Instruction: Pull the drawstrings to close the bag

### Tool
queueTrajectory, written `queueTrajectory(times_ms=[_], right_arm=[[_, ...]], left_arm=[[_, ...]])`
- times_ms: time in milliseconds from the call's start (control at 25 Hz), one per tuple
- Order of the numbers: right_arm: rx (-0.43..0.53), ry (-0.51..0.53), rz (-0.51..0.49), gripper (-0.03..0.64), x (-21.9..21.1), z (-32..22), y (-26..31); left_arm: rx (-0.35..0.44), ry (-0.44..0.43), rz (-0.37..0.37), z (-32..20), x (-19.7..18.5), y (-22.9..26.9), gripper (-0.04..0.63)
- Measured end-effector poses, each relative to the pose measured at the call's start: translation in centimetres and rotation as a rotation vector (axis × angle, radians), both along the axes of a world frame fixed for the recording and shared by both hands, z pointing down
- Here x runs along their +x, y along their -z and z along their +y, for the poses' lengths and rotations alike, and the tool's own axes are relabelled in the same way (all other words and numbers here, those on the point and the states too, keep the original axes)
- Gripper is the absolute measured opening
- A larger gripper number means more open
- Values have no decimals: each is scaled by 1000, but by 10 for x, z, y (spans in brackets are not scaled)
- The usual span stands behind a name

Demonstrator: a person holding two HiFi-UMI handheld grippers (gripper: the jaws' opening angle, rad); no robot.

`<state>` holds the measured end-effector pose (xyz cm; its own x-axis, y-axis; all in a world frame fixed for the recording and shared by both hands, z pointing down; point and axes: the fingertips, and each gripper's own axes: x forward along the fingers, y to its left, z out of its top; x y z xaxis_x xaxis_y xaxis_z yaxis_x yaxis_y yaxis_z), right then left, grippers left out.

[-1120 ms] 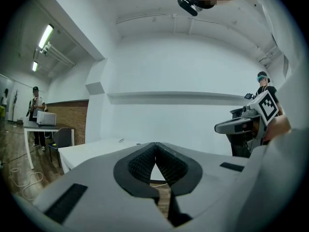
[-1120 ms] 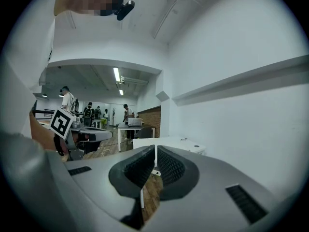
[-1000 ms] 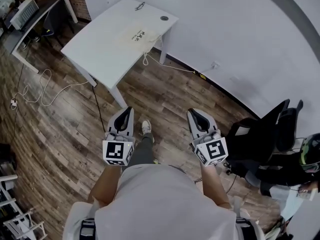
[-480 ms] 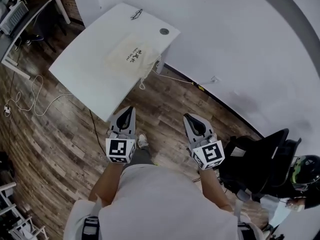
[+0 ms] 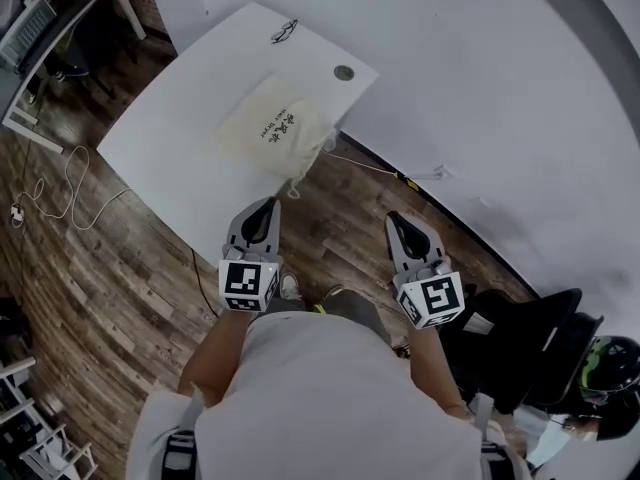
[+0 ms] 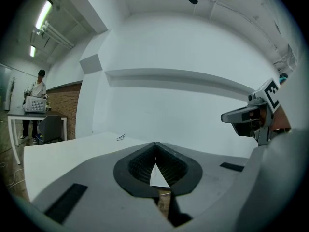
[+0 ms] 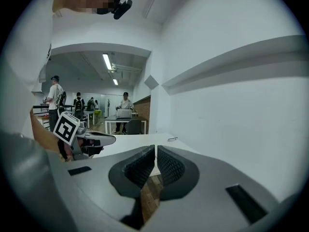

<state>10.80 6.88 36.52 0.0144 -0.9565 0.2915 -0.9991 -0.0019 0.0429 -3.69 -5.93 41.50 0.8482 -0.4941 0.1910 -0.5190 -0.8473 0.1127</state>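
White table (image 5: 165, 163) carries the bag (image 5: 275, 128); near the table's edge we hold left gripper (image 5: 267, 205) and right gripper (image 5: 399, 219) clenched, empty.

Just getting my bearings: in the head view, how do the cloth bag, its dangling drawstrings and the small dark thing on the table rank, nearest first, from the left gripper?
From the left gripper:
1. drawstrings, hanging off the near edge of the table, just ahead.
2. cloth bag, lying mid-table.
3. small dark thing, by the far edge.
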Motion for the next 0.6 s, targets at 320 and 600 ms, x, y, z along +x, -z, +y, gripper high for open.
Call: queueTrajectory(times_ms=[320,600], right_arm=[[10,148,-6,40,40,-69,-16],[-40,335,28,40,94,-135,-40]], left_arm=[[-5,127,-24,-38,29,-14,17],[38,327,-100,-51,57,-18,17]])
